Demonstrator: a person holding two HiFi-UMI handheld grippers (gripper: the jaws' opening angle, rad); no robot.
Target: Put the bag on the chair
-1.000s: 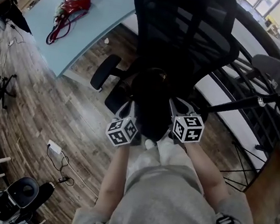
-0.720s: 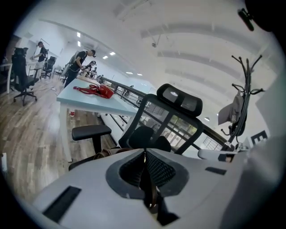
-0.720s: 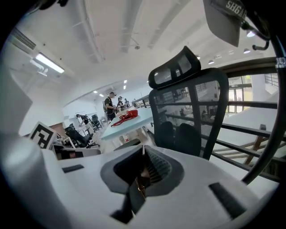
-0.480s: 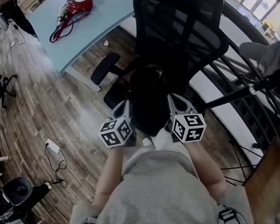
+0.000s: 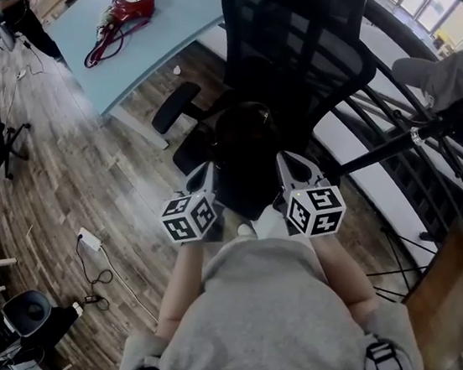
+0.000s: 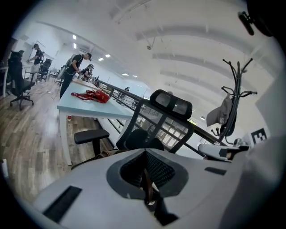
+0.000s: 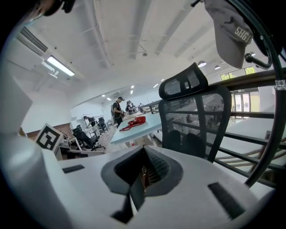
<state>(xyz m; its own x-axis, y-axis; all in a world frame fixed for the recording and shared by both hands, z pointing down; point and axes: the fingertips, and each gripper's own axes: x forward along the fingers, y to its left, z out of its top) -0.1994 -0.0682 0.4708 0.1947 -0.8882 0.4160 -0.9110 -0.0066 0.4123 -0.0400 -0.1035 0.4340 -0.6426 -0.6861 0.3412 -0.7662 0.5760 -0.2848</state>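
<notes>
While my left gripper [image 5: 205, 176] and right gripper [image 5: 290, 167] each clamp fully shut on thin brown straps [image 6: 147, 184], the dark bag [image 5: 248, 157] hangs between them before the black mesh office chair [image 5: 299, 53] (seat contact unclear), over plank floor [image 5: 71, 184] near a pale-blue table [image 5: 163, 31].

I could read only one print: pale letters, seemingly "SHG", on the grey cap [image 7: 230, 33] at the upper right of the right gripper view; the last character was unclear.
</notes>
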